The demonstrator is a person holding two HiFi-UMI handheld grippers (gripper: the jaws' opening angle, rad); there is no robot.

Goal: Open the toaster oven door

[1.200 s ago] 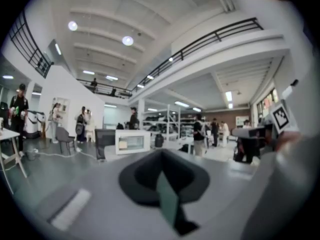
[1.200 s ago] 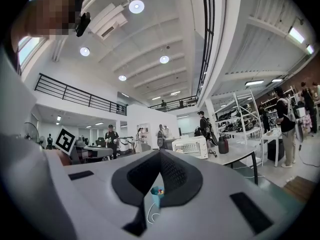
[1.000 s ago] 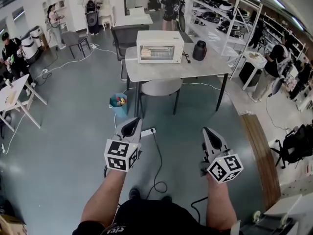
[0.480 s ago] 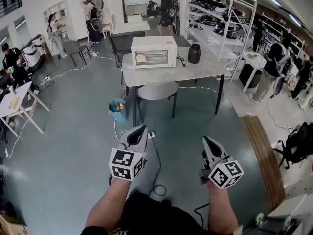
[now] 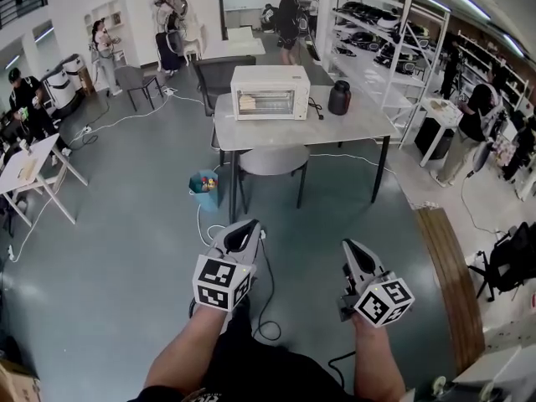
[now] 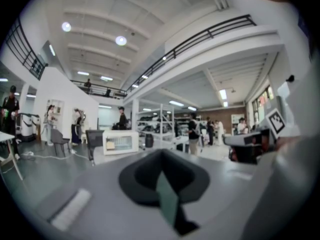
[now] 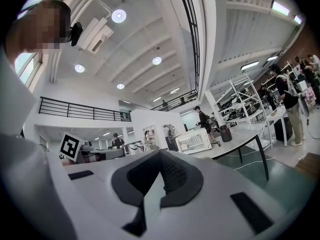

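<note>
A white toaster oven [image 5: 270, 92] with its glass door closed stands on a grey table [image 5: 368, 128] across the room. It shows small in the left gripper view as the toaster oven [image 6: 120, 142] and in the right gripper view as the toaster oven [image 7: 193, 141]. My left gripper [image 5: 244, 228] and right gripper [image 5: 347, 247] are held low over the floor, far short of the table. Both are shut and hold nothing.
A dark jug [image 5: 339, 97] stands on the table right of the oven. A round stool [image 5: 274, 159] sits under the table, a blue bin [image 5: 205, 188] beside it. Cables [image 5: 270, 283] run across the floor. Shelving [image 5: 381, 32] lines the right; people stand around the room.
The view has shifted slightly and the table with the oven sits a little farther right. Both grippers stay shut and have drifted slightly inward and down in the frame.
</note>
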